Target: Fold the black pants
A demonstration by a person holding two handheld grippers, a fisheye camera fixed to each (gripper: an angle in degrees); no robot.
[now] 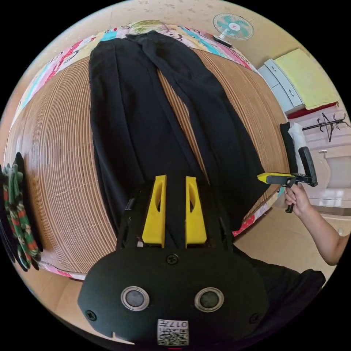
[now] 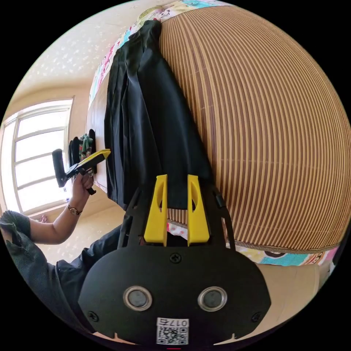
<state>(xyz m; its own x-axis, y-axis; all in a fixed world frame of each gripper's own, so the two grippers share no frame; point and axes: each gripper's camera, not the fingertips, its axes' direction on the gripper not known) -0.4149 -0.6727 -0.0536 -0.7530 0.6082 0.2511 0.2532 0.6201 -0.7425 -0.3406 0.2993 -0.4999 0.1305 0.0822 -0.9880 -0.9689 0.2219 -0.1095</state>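
From my remote station, at the left edge of the left gripper view, a bundle of green, red and white patterned cloth lies on the woven bamboo mat that covers the bed. Moving right, the black pants lie flat on that mat, their long axis running straight away from me: the ends nearest me sit under the jaws, and the two legs meet at the far end by the colourful printed sheet. My left gripper hangs over the near end of the left-hand leg, its yellow jaws parted a little with black cloth showing between them; I cannot tell whether they press on the fabric or only hover above it. Further right a strip of bare mat separates the legs, and beyond the second leg my right gripper, held in a hand, points in at that leg's outer edge. A standing fan and a grey drawer unit stand past the bed. In the right gripper view, the left gripper appears at the left before a bright window, then the pants stretch away, and the right gripper sits over its leg's near hem with jaws slightly apart, grip likewise uncertain. I judge each gripper nearest its own leg end, so the fold would carry these ends away along the pants' length.
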